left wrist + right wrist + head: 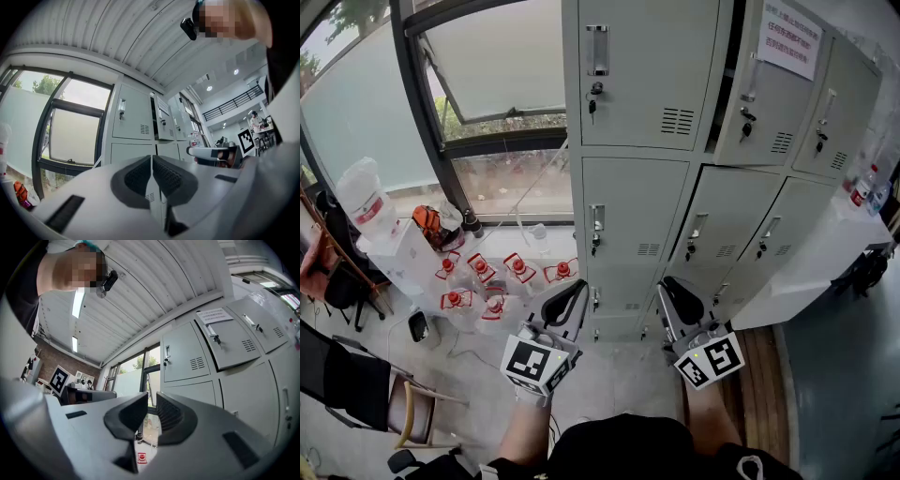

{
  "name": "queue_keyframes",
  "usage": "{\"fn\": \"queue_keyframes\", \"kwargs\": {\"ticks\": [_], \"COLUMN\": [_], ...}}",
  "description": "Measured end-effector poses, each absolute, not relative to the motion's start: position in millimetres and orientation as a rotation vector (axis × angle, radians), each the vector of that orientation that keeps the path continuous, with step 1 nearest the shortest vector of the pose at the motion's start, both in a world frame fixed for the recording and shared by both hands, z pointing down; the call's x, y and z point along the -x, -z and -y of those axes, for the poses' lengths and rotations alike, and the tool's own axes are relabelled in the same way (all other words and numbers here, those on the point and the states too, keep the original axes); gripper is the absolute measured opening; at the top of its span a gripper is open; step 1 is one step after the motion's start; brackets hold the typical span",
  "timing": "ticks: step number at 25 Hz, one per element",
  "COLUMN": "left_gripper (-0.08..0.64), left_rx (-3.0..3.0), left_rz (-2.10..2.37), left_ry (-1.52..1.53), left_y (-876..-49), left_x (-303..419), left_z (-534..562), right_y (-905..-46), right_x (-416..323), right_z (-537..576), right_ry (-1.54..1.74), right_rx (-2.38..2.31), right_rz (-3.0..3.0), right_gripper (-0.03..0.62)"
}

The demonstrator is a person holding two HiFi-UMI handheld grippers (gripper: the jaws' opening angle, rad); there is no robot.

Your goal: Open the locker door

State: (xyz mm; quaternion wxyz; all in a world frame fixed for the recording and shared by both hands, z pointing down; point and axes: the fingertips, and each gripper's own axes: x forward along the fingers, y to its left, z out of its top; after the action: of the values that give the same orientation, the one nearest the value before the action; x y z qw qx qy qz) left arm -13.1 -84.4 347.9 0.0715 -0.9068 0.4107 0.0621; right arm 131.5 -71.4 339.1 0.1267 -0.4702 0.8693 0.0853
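A bank of grey lockers (675, 187) stands straight ahead, each door with a small handle and a key lock. The top middle door (773, 80), with a paper notice on it, stands slightly ajar with a dark gap along its left edge; it also shows in the right gripper view as the tilted door (229, 343). The top left door (642, 70) is closed. My left gripper (572, 292) (151, 161) and right gripper (675, 289) (152, 399) are held low in front of the bottom lockers, apart from them. Both are shut with nothing between the pads.
Several water bottles with red caps (492, 281) lie on the floor at the left under a large window (497, 103). A chair (366, 398) stands at the lower left. A white slab (811, 267) leans out at the right of the lockers.
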Motion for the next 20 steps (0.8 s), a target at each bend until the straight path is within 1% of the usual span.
{"fn": "queue_keyframes", "kwargs": {"ticks": [12,20], "left_gripper": [0.031,0.031], "left_rx": [2.708,2.686], "left_rz": [-1.284,-1.38], "left_ry": [-0.125,-0.053], "left_y": [-357.8,-378.9], "left_x": [-21.6,-30.7], "left_z": [102.2,116.0], "right_y": [-348.0,-362.0], "right_x": [-166.4,-178.0], "right_z": [90.7,107.8], "right_ry": [-0.204,-0.129], "right_rx": [1.305,1.2], "right_rz": [-2.533,-2.554], "right_gripper": [0.067,0.067]}}
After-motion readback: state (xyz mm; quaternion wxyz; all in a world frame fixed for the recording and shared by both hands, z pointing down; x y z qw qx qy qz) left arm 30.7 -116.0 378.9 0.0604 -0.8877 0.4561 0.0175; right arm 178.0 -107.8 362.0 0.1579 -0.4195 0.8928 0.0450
